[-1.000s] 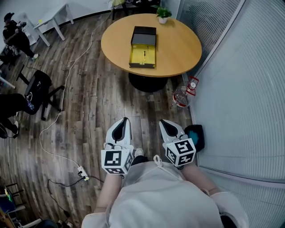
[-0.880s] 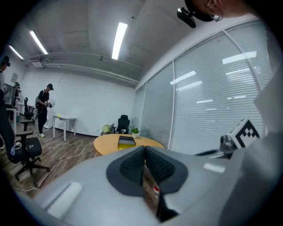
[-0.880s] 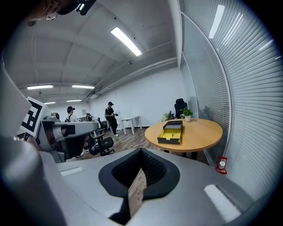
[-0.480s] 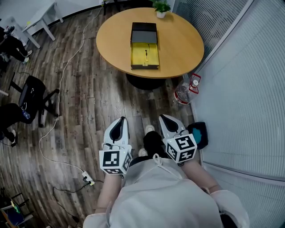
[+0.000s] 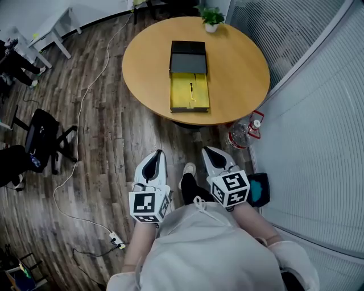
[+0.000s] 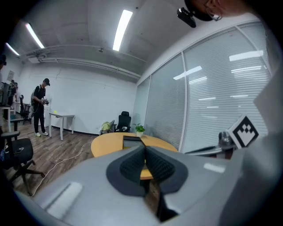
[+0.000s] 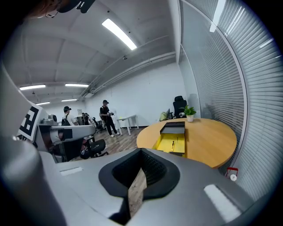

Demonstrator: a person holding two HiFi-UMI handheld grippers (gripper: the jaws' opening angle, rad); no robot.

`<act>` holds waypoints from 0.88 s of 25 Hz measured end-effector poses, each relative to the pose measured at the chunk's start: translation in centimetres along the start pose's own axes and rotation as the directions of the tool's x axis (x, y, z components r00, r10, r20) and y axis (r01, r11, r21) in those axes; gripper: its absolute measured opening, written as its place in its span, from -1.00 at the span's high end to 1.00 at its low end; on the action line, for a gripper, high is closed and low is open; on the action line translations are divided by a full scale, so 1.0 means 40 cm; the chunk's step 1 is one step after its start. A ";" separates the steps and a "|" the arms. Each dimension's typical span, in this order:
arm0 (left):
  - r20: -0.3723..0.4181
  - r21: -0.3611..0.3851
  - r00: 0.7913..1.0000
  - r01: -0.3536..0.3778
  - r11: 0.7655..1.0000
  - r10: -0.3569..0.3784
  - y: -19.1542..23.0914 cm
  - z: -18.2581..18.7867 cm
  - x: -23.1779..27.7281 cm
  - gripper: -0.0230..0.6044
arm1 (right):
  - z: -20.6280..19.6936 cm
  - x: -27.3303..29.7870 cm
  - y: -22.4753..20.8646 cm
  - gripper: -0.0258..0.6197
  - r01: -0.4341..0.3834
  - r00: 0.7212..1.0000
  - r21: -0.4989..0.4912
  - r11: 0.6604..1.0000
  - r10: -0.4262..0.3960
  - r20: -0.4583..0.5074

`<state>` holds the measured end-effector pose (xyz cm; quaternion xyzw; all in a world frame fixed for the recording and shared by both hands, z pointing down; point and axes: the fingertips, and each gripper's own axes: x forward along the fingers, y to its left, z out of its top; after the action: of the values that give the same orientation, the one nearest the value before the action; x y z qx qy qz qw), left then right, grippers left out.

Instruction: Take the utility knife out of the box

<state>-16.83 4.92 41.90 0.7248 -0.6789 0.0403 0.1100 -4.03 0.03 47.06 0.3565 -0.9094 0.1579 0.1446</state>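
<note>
An open box with a yellow lining lies on the round wooden table, its black lid folded back on the far side. The utility knife is a small dark shape lying in the yellow tray. It shows again as the knife inside the box in the right gripper view. My left gripper and right gripper hang side by side over the floor, well short of the table. Both are shut and hold nothing; the left gripper and right gripper point at the table.
A water bottle stands on the floor under the table's near right edge. A potted plant sits at the table's far rim. A glass wall with blinds runs along the right. An office chair and a floor cable lie left.
The table and box have drawn nearer and sit lower in the head view as the person walks toward them. Both grippers stay shut, side by side.
</note>
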 end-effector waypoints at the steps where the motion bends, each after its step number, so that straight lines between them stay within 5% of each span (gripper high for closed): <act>1: -0.001 0.002 1.000 0.002 1.000 -0.002 0.013 0.012 0.037 0.91 | 0.019 0.029 -0.019 0.92 0.002 1.000 0.001 1.000 -0.002 0.004; 13: -0.020 0.029 0.999 0.028 0.999 -0.028 0.112 0.125 0.466 0.91 | 0.210 0.346 -0.272 0.92 0.008 1.000 0.009 1.000 -0.008 0.005; 22: -0.081 -0.009 0.995 0.058 0.998 -0.058 0.162 0.078 0.666 0.91 | 0.221 0.514 -0.362 0.92 0.012 0.998 0.031 0.999 -0.010 -0.055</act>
<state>-21.53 -22.09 45.08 0.7416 -0.6527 0.0641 0.1409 -9.79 -25.90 49.40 0.3593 -0.9005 0.1811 0.1650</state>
